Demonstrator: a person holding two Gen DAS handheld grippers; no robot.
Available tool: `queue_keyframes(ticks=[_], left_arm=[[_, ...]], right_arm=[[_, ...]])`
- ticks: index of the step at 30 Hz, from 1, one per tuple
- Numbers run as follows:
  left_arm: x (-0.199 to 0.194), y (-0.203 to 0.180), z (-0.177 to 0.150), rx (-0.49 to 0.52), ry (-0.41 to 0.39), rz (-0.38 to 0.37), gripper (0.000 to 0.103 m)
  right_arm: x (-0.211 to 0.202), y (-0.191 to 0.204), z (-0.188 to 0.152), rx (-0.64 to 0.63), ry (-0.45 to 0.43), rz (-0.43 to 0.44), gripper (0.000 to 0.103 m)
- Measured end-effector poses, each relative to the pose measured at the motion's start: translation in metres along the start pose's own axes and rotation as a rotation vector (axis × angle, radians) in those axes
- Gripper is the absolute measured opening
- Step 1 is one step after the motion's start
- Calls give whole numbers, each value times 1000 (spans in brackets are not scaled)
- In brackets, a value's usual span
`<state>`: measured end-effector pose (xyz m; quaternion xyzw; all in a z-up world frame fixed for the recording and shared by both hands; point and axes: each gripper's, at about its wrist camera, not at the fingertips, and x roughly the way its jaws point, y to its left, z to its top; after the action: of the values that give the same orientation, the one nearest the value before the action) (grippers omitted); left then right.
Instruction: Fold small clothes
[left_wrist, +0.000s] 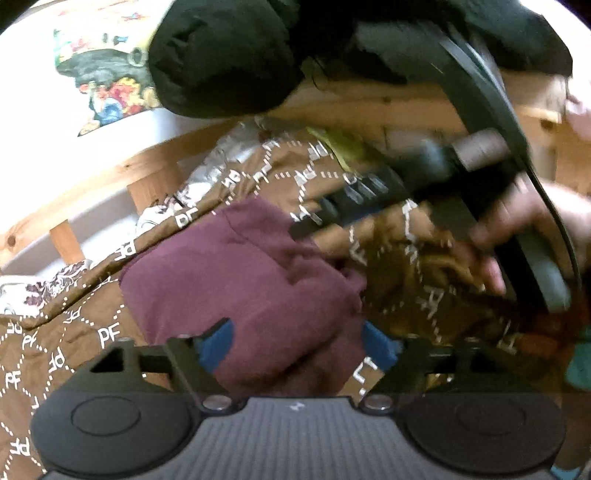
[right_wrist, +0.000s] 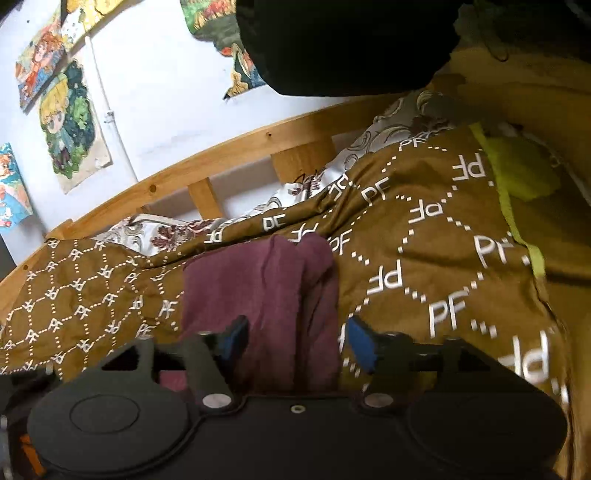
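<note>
A small maroon garment lies folded on a brown bedspread printed with white "PF" letters. My left gripper is open, its blue pads on either side of the garment's near edge. In the right wrist view the same maroon garment lies bunched on the bedspread, and my right gripper is open with the cloth's near end between its blue pads. The right gripper's body and the hand holding it show blurred at the right of the left wrist view, above the bedspread.
A wooden bed rail runs along a white wall with cartoon posters. A large black cloth mass hangs at the top. A floral sheet and a yellow-green cloth lie at the bedspread's edges.
</note>
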<state>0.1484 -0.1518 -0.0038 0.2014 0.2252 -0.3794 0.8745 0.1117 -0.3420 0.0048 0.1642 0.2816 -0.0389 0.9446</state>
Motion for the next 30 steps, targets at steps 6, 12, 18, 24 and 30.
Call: queue_keyframes(ticks=[6,12,18,24,30], left_arm=[[-23,37,1,-188,-55,52,102],[-26,88,-11,-465,-5,98,102],[-8,122,-30,-711,149,167,102],[1,121,-38,-765,210,168,102],[8,109,-38,-734,223,160,102]], right_arm=[[-36,11,-21,27,-58,-22,91],[-58,16,-39,82,-126,-20,102],[-47,23,-38,95,-133,-19,102],[-33,41,-40,8,-113,-25,102],[-29,41,-54,-66,-85,-102,102]])
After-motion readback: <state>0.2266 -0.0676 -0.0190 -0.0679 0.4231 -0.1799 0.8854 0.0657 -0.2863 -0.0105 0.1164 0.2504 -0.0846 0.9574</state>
